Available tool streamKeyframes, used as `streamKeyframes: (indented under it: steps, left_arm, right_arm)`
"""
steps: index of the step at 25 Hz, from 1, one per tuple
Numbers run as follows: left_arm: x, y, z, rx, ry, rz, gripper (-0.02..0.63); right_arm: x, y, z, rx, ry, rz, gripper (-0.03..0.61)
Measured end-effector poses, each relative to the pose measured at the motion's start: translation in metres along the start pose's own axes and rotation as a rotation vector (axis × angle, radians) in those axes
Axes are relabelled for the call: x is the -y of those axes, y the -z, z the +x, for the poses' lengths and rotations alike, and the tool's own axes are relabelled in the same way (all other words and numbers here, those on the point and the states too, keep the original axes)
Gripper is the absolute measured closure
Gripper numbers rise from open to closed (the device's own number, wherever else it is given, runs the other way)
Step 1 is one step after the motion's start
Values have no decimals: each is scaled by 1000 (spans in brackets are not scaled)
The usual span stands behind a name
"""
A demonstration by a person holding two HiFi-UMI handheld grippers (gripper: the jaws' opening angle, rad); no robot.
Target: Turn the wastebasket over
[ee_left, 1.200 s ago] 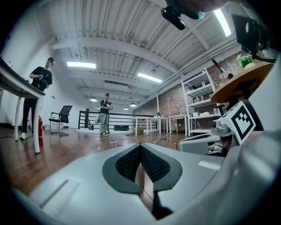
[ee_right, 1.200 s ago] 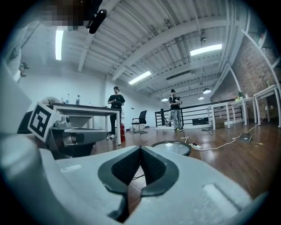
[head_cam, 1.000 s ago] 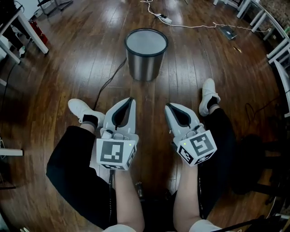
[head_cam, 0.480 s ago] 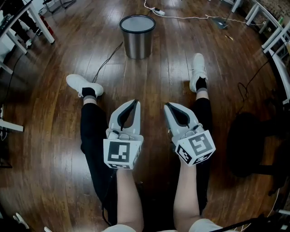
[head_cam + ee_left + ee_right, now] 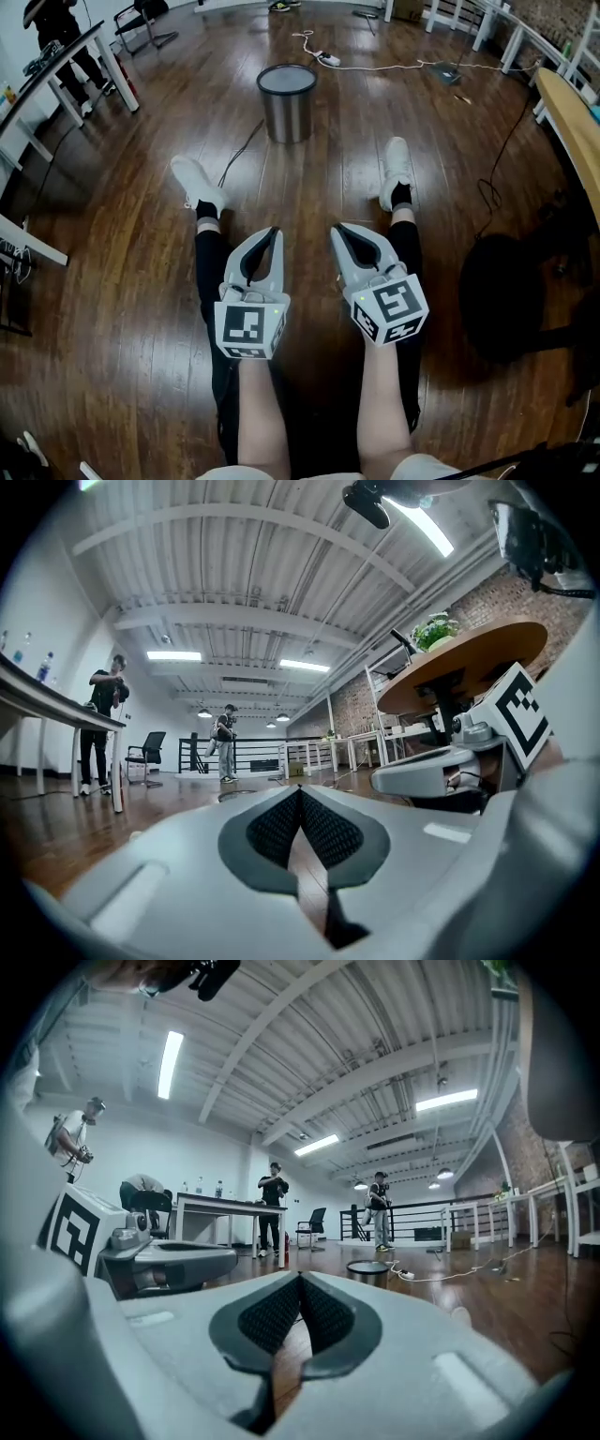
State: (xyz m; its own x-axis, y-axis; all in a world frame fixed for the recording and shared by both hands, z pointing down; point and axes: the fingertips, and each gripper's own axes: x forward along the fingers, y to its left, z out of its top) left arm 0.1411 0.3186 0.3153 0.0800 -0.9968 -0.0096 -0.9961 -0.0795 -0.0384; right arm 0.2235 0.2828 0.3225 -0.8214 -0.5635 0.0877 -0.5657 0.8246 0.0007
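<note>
Wastebasket (image 5: 287, 120) stands upright, mouth up, its pale inside seemingly empty.

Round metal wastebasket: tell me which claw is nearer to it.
Left, by a narrow margin. The left claw sits almost straight behind the round metal wastebasket; the right claw is offset to its right. Both are far short, shut and empty.

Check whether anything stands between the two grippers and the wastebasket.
Nothing solid does: bare floor runs from the left gripper and right gripper to the wastebasket. Only a thin black cable lies flat left of that path.
</note>
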Motion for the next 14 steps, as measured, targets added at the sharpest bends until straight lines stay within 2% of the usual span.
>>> streamKeyframes:
  steps: [7,14]
  left_arm:
    - [16,-37,-7,47,4,21,598]
    - [29,-47,-15,60,25,24,598]
  right_arm:
    - [18,-46,-29,76,52,-16,586]
    - [12,-60,-42,96,59,-41,586]
